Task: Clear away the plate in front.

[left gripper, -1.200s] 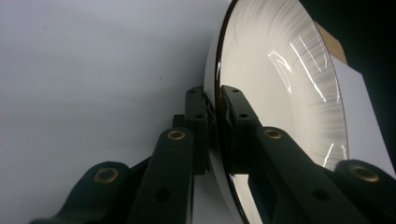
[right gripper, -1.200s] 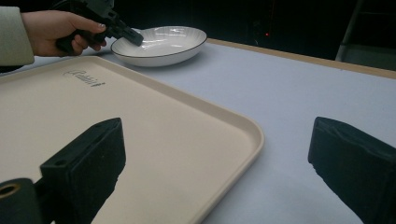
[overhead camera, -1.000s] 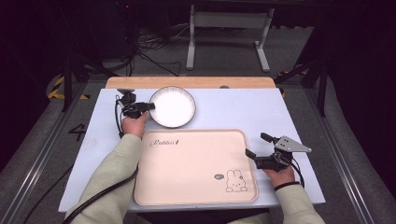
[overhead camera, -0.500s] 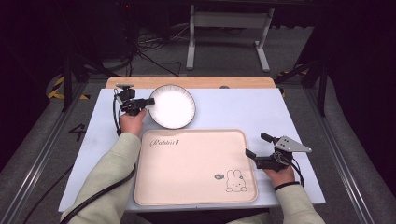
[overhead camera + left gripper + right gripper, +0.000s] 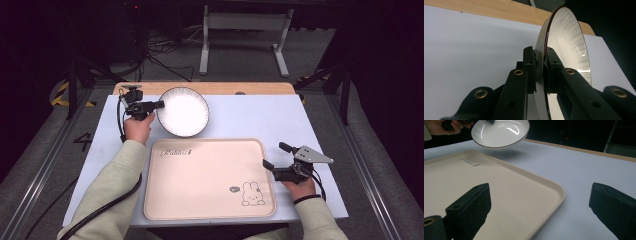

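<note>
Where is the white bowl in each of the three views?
High view: the white bowl is upper left of centre, its rim clamped by the left gripper.
Left gripper view: centre right, edge-on.
Right gripper view: top left, lifted off the table.
Shared landmark: the beige tray.

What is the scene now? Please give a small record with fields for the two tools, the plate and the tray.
left tool: shut on the rim of the white plate
plate state: lifted clear of the table, tilted, with its shadow below it in the right gripper view
right tool: open, nothing between its jaws, at the right edge of the tray
tray: beige, flat on the table, nothing on it, rabbit drawing near one corner
plate versus tray: plate beyond the tray's far left corner
</note>
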Tool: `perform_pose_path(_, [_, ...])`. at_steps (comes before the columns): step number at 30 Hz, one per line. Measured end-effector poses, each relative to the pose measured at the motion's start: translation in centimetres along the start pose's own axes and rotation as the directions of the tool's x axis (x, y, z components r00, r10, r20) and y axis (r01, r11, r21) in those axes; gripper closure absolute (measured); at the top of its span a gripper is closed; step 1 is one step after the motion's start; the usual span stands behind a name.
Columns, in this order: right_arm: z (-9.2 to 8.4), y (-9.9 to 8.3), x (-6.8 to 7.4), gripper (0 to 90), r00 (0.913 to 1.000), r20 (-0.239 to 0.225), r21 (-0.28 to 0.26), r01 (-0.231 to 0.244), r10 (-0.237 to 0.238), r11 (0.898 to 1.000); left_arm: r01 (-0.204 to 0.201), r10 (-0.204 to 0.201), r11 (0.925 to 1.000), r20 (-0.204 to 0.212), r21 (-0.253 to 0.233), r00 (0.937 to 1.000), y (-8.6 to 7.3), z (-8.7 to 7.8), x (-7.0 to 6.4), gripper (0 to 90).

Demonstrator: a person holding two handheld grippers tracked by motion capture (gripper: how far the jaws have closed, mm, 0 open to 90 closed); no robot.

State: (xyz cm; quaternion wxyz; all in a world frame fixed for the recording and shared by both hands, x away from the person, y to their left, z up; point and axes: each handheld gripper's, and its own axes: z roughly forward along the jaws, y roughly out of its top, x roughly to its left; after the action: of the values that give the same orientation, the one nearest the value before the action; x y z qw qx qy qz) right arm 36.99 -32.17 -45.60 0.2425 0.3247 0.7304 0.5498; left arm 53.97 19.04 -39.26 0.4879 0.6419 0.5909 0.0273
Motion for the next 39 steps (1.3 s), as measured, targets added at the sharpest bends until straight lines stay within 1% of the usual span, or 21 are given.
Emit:
perform_pose_path(3, [0.0,0.0,0.0,4.5,1.0,0.001,0.001,-0.001,0.001,1.0,-0.004,0.004,0.9999,0.004,-0.01,1.0,0.0,-0.4,-0.2,82.1])
perform_pose_path(6, [0.0,0.0,0.0,4.5,1.0,0.0,0.001,-0.001,0.001,1.0,-0.024,0.025,0.9995,0.021,-0.019,0.9995,0.0,-1.1,-0.4,81.9])
perform_pose_path(9, [0.0,0.0,0.0,4.5,1.0,-0.001,0.001,0.001,-0.001,1.0,-0.035,0.036,0.9991,0.038,-0.025,0.9986,0.0,-1.8,-0.6,82.0])
perform_pose_path(15, [0.0,0.0,0.0,4.5,1.0,-0.001,0.004,0.004,-0.004,1.0,-0.043,0.045,0.9985,0.059,-0.035,0.9972,-0.1,-2.6,-1.0,81.9])
perform_pose_path(18, [0.0,0.0,0.0,4.5,1.0,-0.001,0.003,0.004,-0.004,1.0,-0.048,0.051,0.9983,0.086,-0.033,0.995,-0.2,-3.1,-1.0,81.3])
perform_pose_path(23, [0.0,0.0,0.0,4.5,1.0,-0.001,0.003,0.005,-0.005,1.0,-0.066,0.069,0.9973,0.108,-0.034,0.9917,-0.4,-4.0,-1.2,81.1])
perform_pose_path(26, [0.0,0.0,0.0,4.5,1.0,0.0,0.004,0.005,-0.005,1.0,-0.072,0.076,0.9966,0.121,-0.041,0.9897,-0.5,-4.7,-1.6,81.1])
perform_pose_path(30, [0.0,0.0,0.0,4.5,1.0,0.002,0.006,0.003,-0.003,1.0,-0.079,0.083,0.9962,0.126,-0.036,0.9885,-0.7,-5.4,-2.1,81.0])
perform_pose_path(31, [0.0,0.0,0.0,4.5,1.0,0.002,0.006,0.002,-0.002,1.0,-0.087,0.091,0.9956,0.125,-0.036,0.9881,-0.7,-5.5,-2.3,81.0])
perform_pose_path(35, [0.0,0.0,0.0,4.5,1.0,0.001,0.005,0.005,-0.005,1.0,-0.1,0.103,0.9947,0.141,-0.024,0.9846,-1.0,-5.8,-2.8,81.0])
perform_pose_path(36, [0.0,0.0,0.0,4.5,1.0,0.001,0.005,0.005,-0.005,1.0,-0.1,0.103,0.9947,0.141,-0.024,0.9846,-1.0,-5.8,-2.8,81.0])
perform_pose_path(39, [0.0,0.0,0.0,4.5,1.0,0.001,0.004,0.004,-0.004,1.0,-0.112,0.114,0.9935,0.153,-0.021,0.9816,-1.3,-6.1,-3.1,81.1])
